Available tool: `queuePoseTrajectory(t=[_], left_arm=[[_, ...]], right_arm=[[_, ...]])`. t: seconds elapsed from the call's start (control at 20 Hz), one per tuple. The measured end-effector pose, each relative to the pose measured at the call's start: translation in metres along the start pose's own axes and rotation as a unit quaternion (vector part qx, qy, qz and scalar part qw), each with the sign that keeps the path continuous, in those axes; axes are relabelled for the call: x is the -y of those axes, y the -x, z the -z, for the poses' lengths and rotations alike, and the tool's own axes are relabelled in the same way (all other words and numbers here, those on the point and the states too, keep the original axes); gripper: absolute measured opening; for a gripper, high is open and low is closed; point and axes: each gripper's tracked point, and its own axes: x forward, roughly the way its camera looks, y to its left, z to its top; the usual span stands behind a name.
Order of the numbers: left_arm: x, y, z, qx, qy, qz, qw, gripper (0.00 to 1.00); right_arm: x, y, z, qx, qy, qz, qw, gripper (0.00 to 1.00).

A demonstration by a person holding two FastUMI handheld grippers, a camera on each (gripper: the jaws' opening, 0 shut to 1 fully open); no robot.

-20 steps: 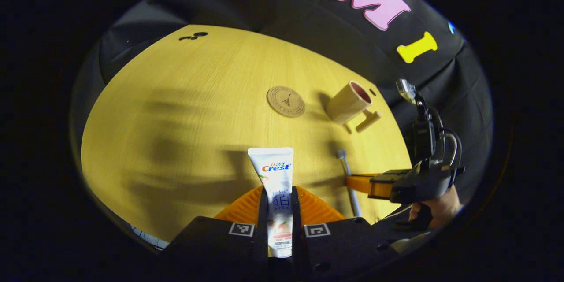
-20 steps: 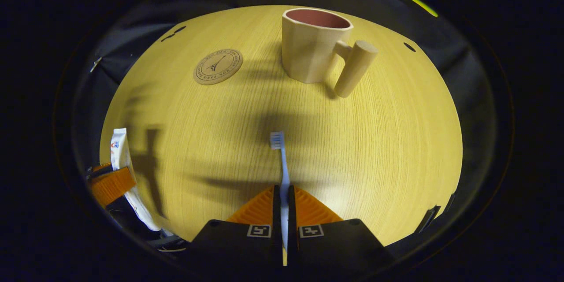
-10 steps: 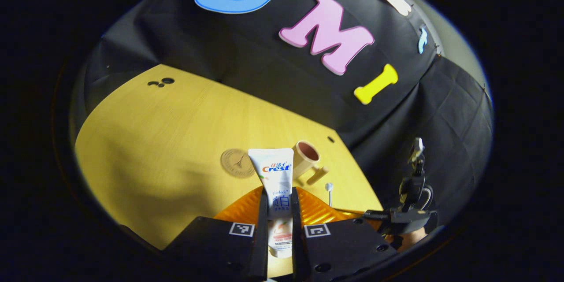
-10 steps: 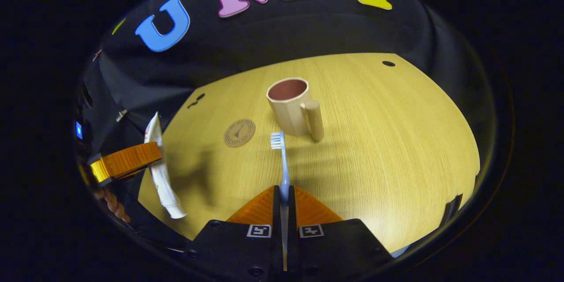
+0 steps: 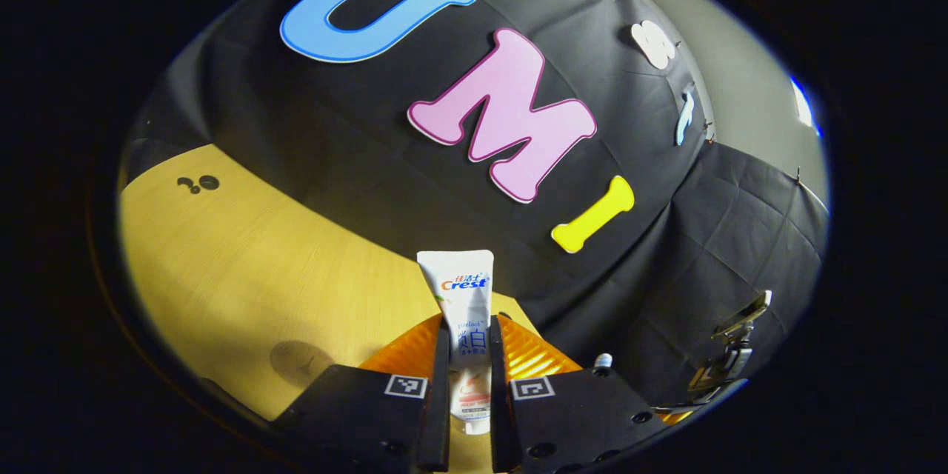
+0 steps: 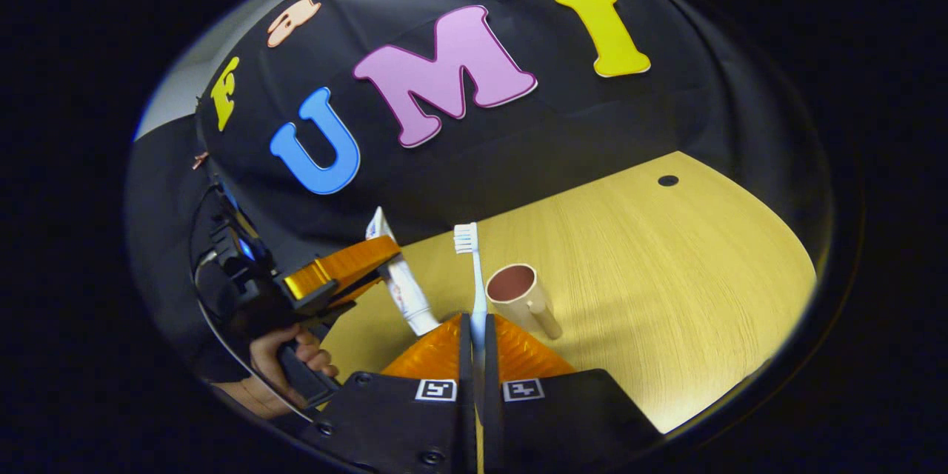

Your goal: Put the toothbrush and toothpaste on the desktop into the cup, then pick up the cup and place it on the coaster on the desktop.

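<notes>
My left gripper (image 5: 468, 344) is shut on a white toothpaste tube (image 5: 463, 292), which stands upright between the fingers, high above the wooden desktop (image 5: 244, 274). My right gripper (image 6: 478, 337) is shut on the handle of a blue-and-white toothbrush (image 6: 474, 274), bristles up. The beige cup (image 6: 518, 295) stands upright on the desktop (image 6: 666, 274) just below and right of the toothbrush, its handle toward me. In the right gripper view the left gripper (image 6: 348, 266) holds the toothpaste (image 6: 406, 292) tilted, close to the left of the toothbrush. The toothbrush head (image 5: 603, 361) pokes up at the lower right.
A round dark disc (image 5: 296, 361), apparently the coaster, lies in shadow on the desktop at the lower left. A hand (image 6: 289, 359) grips the left gripper's handle. The black cloth wall (image 6: 518, 141) rises behind the desk. A small hole (image 6: 668, 180) marks the far corner.
Both grippers have risen and tilted upward with the toothpaste and toothbrush still held. The desktop, cup and coaster have dropped low in both views, and the two grippers have come closer together.
</notes>
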Motion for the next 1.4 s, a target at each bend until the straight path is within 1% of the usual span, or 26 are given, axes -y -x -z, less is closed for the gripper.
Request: queuePoseTrajectory(t=[0.15,0.25,0.35,0.5,0.65,0.75,0.85,0.9,0.95,1.05,1.1,1.15,1.2,1.25,1.3,1.35,1.4], left_arm=[[-0.006,-0.03,0.003,0.028,-0.027,-0.003,0.999,0.27],[-0.01,-0.048,0.01,0.039,-0.032,-0.002,0.999,0.27],[-0.019,-0.067,0.023,0.04,-0.035,-0.007,0.999,0.26],[-0.023,-0.088,0.039,0.043,-0.055,-0.007,0.998,0.27],[-0.032,-0.101,0.057,0.041,-0.082,-0.018,0.996,0.26],[-0.038,-0.107,0.068,0.035,-0.088,-0.023,0.995,0.26],[-0.043,-0.111,0.08,0.029,-0.089,-0.027,0.995,0.26],[-0.045,-0.112,0.084,0.025,-0.092,-0.028,0.995,0.21],[-0.047,-0.113,0.089,0.018,-0.096,-0.031,0.995,0.27],[-0.05,-0.12,0.098,0.001,-0.099,-0.035,0.994,0.29],[-0.049,-0.124,0.102,-0.002,-0.097,-0.031,0.995,0.3],[-0.049,-0.121,0.106,0.0,-0.095,-0.03,0.995,0.36],[-0.048,-0.116,0.107,0.001,-0.092,-0.025,0.995,0.33],[-0.046,-0.112,0.11,-0.001,-0.085,-0.019,0.996,0.33],[-0.045,-0.109,0.11,-0.001,-0.079,-0.016,0.997,0.37],[-0.044,-0.106,0.11,-0.001,-0.072,-0.015,0.997,0.51],[-0.043,-0.105,0.109,-0.002,-0.066,-0.013,0.998,0.37]], right_arm=[[0.004,-0.009,-0.015,0.017,0.009,-0.019,1.0,0.08],[0.009,-0.014,-0.016,0.025,0.002,-0.03,0.999,0.08],[0.02,-0.021,-0.019,0.035,-0.01,-0.037,0.999,0.08],[0.035,-0.031,-0.026,0.052,-0.001,-0.041,0.998,0.08],[0.047,-0.043,-0.033,0.062,-0.013,-0.044,0.997,0.08],[0.056,-0.05,-0.039,0.071,-0.02,-0.043,0.996,0.08],[0.056,-0.059,-0.05,0.081,-0.029,-0.046,0.995,0.08],[0.056,-0.064,-0.054,0.086,-0.035,-0.048,0.995,0.08],[0.057,-0.069,-0.058,0.091,-0.041,-0.05,0.994,0.08],[0.061,-0.079,-0.066,0.101,-0.048,-0.051,0.992,0.08],[0.063,-0.083,-0.069,0.105,-0.052,-0.05,0.992,0.08],[0.065,-0.087,-0.071,0.109,-0.055,-0.05,0.991,0.08],[0.067,-0.091,-0.073,0.112,-0.058,-0.047,0.991,0.08],[0.07,-0.094,-0.075,0.115,-0.062,-0.046,0.99,0.08],[0.071,-0.098,-0.077,0.119,-0.067,-0.045,0.99,0.08],[0.073,-0.101,-0.081,0.124,-0.071,-0.044,0.989,0.08],[0.073,-0.105,-0.083,0.129,-0.074,-0.043,0.988,0.08]])
